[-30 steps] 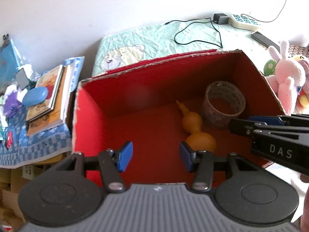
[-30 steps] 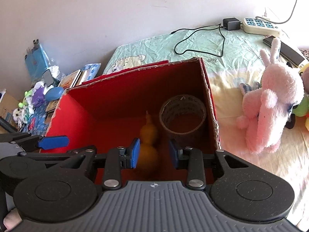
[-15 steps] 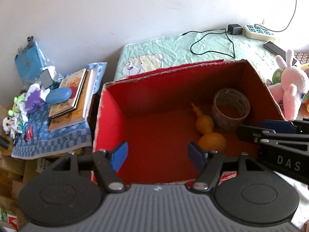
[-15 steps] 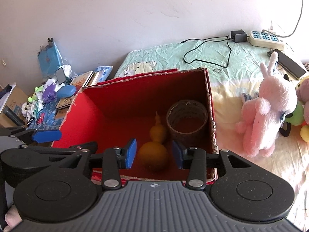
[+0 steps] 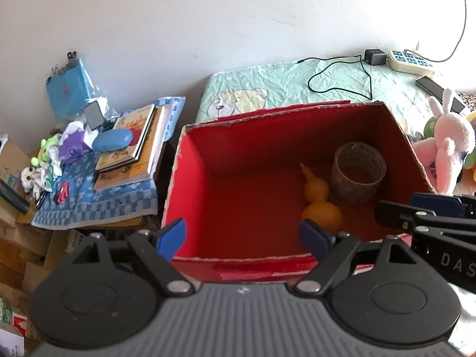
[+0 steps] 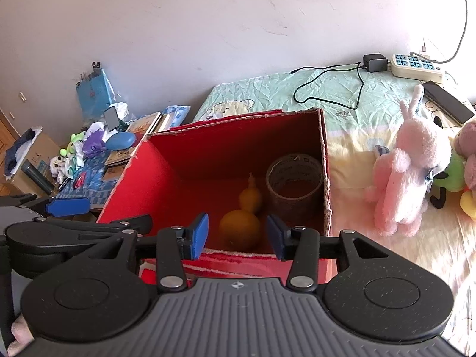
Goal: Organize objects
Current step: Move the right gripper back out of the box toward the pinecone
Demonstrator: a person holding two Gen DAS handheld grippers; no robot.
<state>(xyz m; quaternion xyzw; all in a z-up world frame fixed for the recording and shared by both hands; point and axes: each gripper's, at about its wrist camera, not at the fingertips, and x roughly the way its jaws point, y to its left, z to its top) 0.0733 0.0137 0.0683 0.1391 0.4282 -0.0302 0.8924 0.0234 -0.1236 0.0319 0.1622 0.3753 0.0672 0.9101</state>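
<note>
- Left tool [image 5: 242,235] hangs wide and empty before the red box [image 5: 190,184].
- Right tool [image 6: 237,236] gapes empty; the orange gourd [image 6: 240,226] lies just ahead, the tape roll [image 6: 294,186] beyond.

Books [image 5: 132,151] stacked on a checked cloth [image 5: 98,205]; power strip [image 5: 410,63] on the bedsheet [image 5: 297,89].

Cut off at 3 o'clock: right gripper [image 5: 428,208], pink plush rabbit [image 5: 449,145]. Hidden behind near pad: base of orange gourd [image 5: 321,205]. Unreadable: tape roll [image 6: 294,178] print.
</note>
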